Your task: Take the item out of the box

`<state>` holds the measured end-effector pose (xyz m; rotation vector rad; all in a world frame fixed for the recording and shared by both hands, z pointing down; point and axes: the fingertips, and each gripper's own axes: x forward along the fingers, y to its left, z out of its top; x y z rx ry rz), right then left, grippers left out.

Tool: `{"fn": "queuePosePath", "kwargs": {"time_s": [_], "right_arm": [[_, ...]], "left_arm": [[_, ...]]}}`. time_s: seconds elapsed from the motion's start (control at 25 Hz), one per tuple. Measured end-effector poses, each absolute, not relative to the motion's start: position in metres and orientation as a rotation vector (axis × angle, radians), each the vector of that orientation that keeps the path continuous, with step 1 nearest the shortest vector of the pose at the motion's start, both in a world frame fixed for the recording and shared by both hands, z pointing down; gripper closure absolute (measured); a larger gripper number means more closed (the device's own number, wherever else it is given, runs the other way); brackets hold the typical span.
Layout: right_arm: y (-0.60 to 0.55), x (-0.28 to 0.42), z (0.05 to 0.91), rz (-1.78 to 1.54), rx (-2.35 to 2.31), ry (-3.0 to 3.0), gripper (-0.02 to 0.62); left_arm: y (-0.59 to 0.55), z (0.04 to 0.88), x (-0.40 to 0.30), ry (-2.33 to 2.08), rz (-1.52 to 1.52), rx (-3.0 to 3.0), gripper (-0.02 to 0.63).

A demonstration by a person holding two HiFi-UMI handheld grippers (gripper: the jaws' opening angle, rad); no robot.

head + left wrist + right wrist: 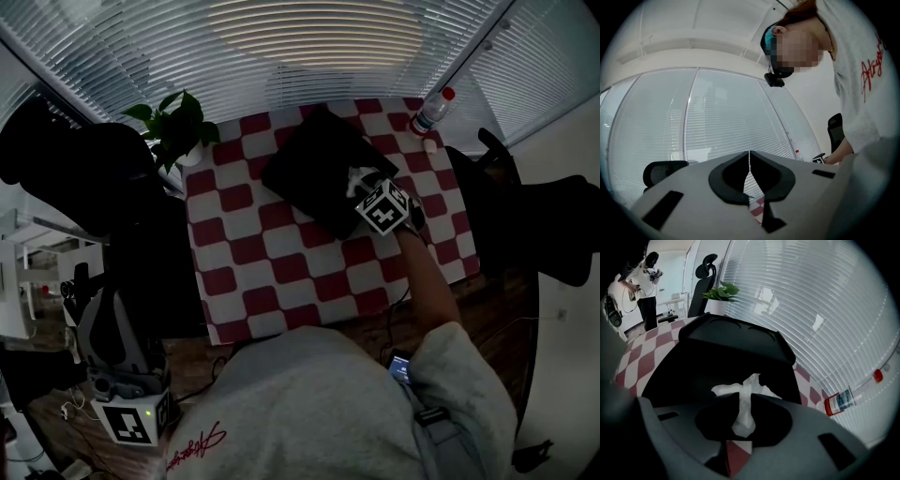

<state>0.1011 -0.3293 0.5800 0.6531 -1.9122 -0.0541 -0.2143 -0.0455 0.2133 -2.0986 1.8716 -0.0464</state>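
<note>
A black box lies on the red-and-white checkered cloth, toward its far right. White tissue sticks up out of the box. My right gripper reaches down onto it from the near side. In the right gripper view the jaws are pinched on a strand of the tissue above the box. My left gripper hangs off the table at the lower left, away from the box. Its jaws meet with nothing between them.
A water bottle with a red cap stands at the table's far right corner, near the blinds. A potted plant sits at the far left corner, and a black office chair is left of the table. Another person stands far off.
</note>
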Motion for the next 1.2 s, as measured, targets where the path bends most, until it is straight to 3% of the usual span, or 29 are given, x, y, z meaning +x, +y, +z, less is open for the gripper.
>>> {"fn": "queuePosePath", "kwargs": {"time_s": [1.2], "right_arm": [[-0.328,0.097,0.551,-0.073,0.780,-2.023,0.538]], "left_arm": [[-0.041,0.213,-0.213,1.867,-0.047,-2.099,0.586]]}}
